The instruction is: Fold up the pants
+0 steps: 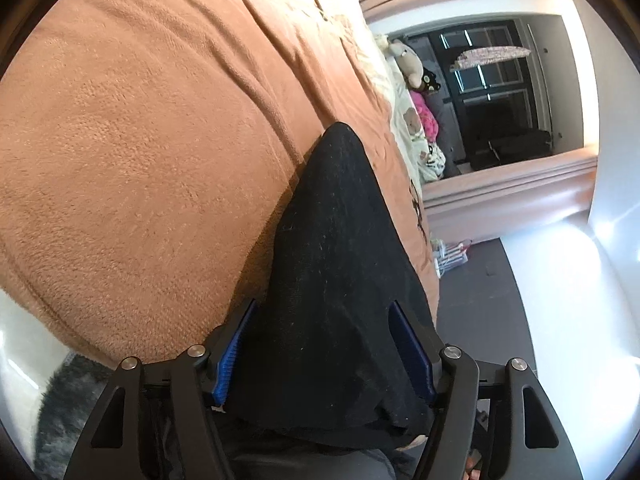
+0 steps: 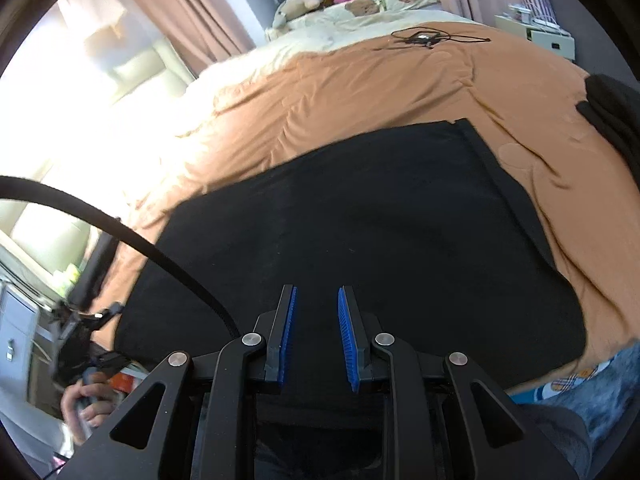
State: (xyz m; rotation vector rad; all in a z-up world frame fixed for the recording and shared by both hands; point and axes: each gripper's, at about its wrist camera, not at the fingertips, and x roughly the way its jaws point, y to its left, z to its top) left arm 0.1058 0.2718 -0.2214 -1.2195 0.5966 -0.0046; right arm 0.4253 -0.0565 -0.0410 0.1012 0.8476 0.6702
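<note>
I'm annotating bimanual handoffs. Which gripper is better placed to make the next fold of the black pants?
Left, probably: the left gripper has pants fabric bunched between its fingers. The right gripper hangs open above them.

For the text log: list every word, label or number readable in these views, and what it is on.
None can be read.
Dark marks on the orange blanket's edge: too distorted to tell if they are text.
Black pants, left gripper, right gripper: no visible text.

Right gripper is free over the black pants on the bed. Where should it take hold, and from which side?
Judging by the right wrist view, grip the banded edge of the black pants at its far corner. Come in low from the orange blanket side: that edge lies straight, flat and unobstructed. The right gripper has its jaws open.
</note>
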